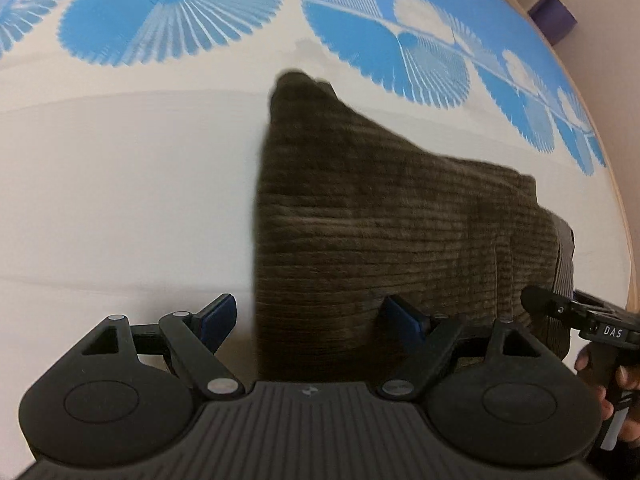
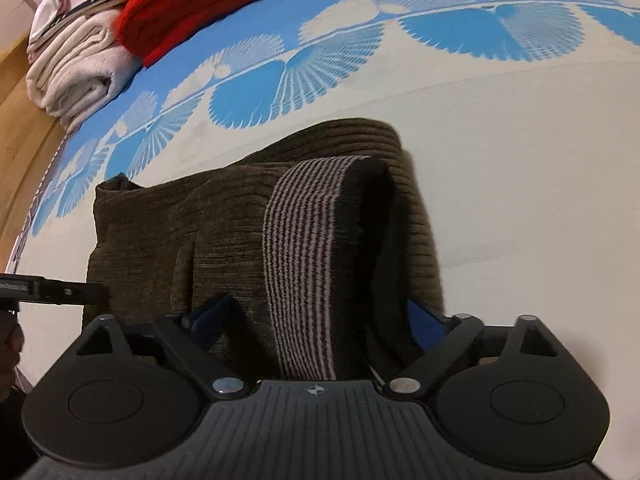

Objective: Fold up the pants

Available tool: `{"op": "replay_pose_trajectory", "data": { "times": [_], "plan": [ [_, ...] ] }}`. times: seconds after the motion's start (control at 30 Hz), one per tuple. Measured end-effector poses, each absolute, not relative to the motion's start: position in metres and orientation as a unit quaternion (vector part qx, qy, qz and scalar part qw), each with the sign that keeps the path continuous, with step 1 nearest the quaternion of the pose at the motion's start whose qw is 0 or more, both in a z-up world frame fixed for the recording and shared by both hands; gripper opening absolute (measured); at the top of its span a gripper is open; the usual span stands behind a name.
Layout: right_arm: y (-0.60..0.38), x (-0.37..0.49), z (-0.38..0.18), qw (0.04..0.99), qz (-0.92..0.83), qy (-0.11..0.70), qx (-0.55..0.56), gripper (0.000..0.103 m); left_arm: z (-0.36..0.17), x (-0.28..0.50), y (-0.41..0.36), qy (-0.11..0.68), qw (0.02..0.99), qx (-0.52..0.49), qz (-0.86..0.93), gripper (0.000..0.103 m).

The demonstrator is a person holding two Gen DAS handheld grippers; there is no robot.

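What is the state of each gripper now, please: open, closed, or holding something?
Left gripper: open, jaws wide around the near edge of the pants, not clamped.
Right gripper: open, jaws on either side of the striped waistband.

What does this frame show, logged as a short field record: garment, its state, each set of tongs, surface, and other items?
garment: brown corduroy pants, striped waistband exposed
state: folded into a compact bundle, lying on the bedsheet
left tongs: open, straddling the near left edge of the bundle
right tongs: open, waistband end between the fingers, not clamped
surface: white sheet with a blue fan pattern
other items: red knit garment and beige folded blanket stacked at the far corner
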State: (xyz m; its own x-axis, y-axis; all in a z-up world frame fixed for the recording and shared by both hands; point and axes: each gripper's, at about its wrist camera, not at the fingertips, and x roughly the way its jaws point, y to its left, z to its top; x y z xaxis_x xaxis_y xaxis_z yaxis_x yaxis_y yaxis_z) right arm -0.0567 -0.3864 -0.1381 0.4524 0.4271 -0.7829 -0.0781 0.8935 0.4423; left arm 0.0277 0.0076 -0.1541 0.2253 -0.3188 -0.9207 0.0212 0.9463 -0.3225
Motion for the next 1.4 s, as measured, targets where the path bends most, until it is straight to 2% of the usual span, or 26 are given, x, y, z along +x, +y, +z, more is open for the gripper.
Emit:
{"op": "replay_pose_trajectory", "data": {
  "times": [0.17, 0.23, 0.3, 0.33, 0.4, 0.53, 0.6, 0.73, 1.0, 1.03, 1.07, 1.1, 1.2, 1.27, 1.4],
  "plan": [
    [-0.377, -0.047, -0.141, 0.84, 0.166, 0.495, 0.148, 0.099, -0.17, 0.033, -0.001, 0.618, 0.764, -0.134, -0.125, 0.086],
    [-0.379, -0.046, -0.139, 0.845, 0.162, 0.487, 0.15, 0.088, -0.175, 0.037, -0.002, 0.62, 0.762, -0.141, -0.124, 0.086],
    [-0.382, -0.043, -0.137, 0.847, 0.164, 0.478, 0.163, 0.069, -0.177, 0.04, -0.002, 0.614, 0.765, -0.149, -0.122, 0.086],
    [-0.384, -0.042, -0.136, 0.847, 0.166, 0.476, 0.17, 0.064, -0.177, 0.042, -0.003, 0.611, 0.767, -0.149, -0.121, 0.085],
    [-0.383, -0.042, -0.135, 0.849, 0.169, 0.473, 0.166, 0.059, -0.176, 0.044, -0.007, 0.605, 0.773, -0.142, -0.124, 0.077],
    [-0.379, -0.044, -0.129, 0.861, 0.17, 0.453, 0.158, 0.043, -0.156, 0.045, -0.007, 0.578, 0.794, -0.128, -0.136, 0.04],
    [-0.378, -0.042, -0.121, 0.87, 0.171, 0.432, 0.162, 0.038, -0.14, 0.049, -0.003, 0.554, 0.81, -0.13, -0.142, 0.036],
    [-0.367, -0.035, -0.098, 0.898, 0.183, 0.368, 0.159, 0.035, -0.114, 0.056, 0.006, 0.509, 0.841, -0.123, -0.139, 0.034],
    [-0.333, -0.022, -0.049, 0.938, 0.207, 0.246, 0.134, 0.035, -0.069, 0.07, 0.042, 0.429, 0.886, -0.138, -0.113, 0.035],
    [-0.328, -0.02, -0.045, 0.94, 0.213, 0.233, 0.133, 0.035, -0.068, 0.074, 0.045, 0.425, 0.887, -0.143, -0.108, 0.038],
    [-0.323, -0.017, -0.043, 0.942, 0.216, 0.225, 0.127, 0.035, -0.067, 0.077, 0.05, 0.424, 0.889, -0.142, -0.096, 0.049],
    [-0.317, -0.013, -0.043, 0.943, 0.214, 0.227, 0.119, 0.039, -0.068, 0.079, 0.054, 0.426, 0.892, -0.133, -0.074, 0.056],
    [-0.299, 0.013, -0.06, 0.934, 0.164, 0.303, 0.095, 0.052, -0.071, 0.079, 0.057, 0.439, 0.897, -0.058, 0.018, 0.059],
    [-0.297, 0.027, -0.078, 0.921, 0.116, 0.361, 0.093, 0.051, -0.071, 0.075, 0.059, 0.448, 0.893, -0.047, 0.016, 0.058],
    [-0.295, 0.025, -0.074, 0.926, 0.102, 0.351, 0.096, 0.052, -0.067, 0.061, 0.05, 0.455, 0.887, -0.052, -0.058, 0.058]
  ]
}}
